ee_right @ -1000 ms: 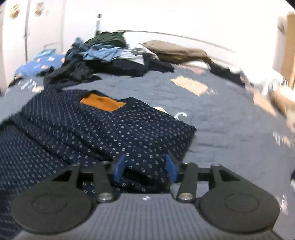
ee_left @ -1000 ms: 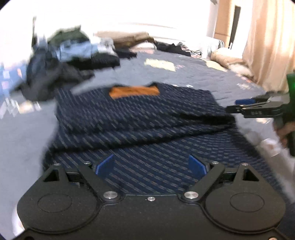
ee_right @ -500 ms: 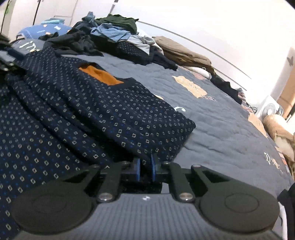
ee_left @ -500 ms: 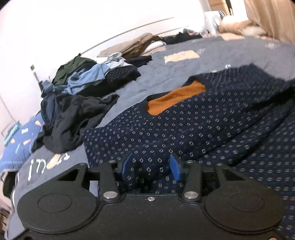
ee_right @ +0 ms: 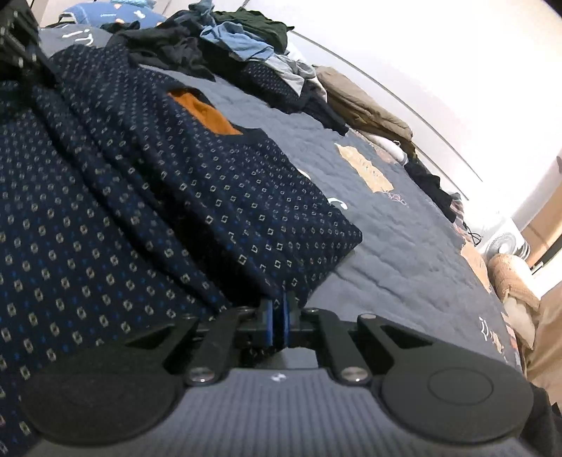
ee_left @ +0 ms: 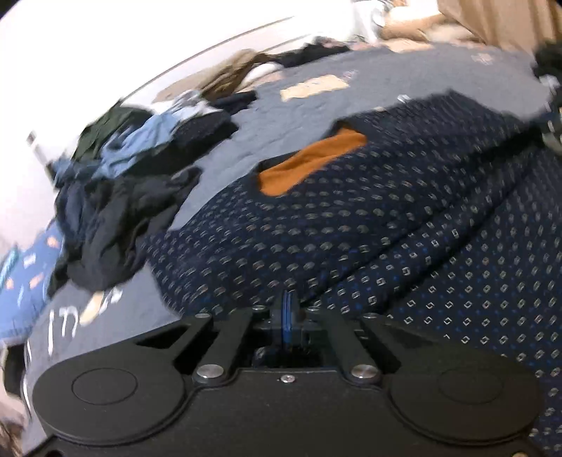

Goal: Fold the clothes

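Left wrist view is smeared by motion blur. Upper frame walls are blown out white. Edges are bent by fisheye distortion.

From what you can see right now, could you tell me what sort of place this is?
Most likely a bedroom: a grey quilted bedspread covers a bed, a heap of unfolded clothes lies on it, and a curtain hangs behind.

One navy patterned sweater (ee_left: 351,225), with one orange neck lining (ee_left: 309,165), is seen spread on one bed (ee_right: 404,239). One heap of unfolded clothes (ee_right: 224,45) is counted toward the far edge of the bed; its separate pieces cannot be counted. Two hand-held grippers are counted: the left hand-held gripper (ee_left: 288,309) and the right hand-held gripper (ee_right: 277,316). One white fan (ee_right: 502,242) is seen beyond the bed's far corner.
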A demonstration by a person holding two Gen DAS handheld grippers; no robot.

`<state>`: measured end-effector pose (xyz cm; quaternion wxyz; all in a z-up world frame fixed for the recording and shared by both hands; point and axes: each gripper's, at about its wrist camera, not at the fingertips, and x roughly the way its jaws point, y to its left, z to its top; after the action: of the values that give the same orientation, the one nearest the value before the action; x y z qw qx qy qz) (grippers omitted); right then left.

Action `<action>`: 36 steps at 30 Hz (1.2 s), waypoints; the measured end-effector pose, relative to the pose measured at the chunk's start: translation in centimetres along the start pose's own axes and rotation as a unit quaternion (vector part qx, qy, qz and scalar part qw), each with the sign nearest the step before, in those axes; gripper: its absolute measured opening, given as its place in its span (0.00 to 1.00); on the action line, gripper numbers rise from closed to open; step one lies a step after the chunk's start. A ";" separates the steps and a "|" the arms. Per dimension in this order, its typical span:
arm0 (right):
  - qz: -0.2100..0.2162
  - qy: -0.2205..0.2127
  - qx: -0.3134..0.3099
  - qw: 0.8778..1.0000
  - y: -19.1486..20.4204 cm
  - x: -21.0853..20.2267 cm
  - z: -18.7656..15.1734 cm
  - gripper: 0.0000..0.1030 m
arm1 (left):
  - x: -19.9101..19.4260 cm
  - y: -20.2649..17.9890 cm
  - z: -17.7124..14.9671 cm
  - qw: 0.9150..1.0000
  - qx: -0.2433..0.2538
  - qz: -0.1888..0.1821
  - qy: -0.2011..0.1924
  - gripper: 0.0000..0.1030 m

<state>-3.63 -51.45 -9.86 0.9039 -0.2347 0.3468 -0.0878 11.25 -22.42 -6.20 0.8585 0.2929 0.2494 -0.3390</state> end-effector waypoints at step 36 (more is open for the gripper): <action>0.017 0.003 0.025 1.000 0.5 0.8 -0.1 0.07 | 4.9 11.0 2.1 0.950 -0.281 -0.115 0.067 0.35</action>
<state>-3.11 -51.28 -10.58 0.9099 -0.2058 0.3506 -0.0821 22.88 -19.44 -4.12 0.8426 0.0310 0.4235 -0.3311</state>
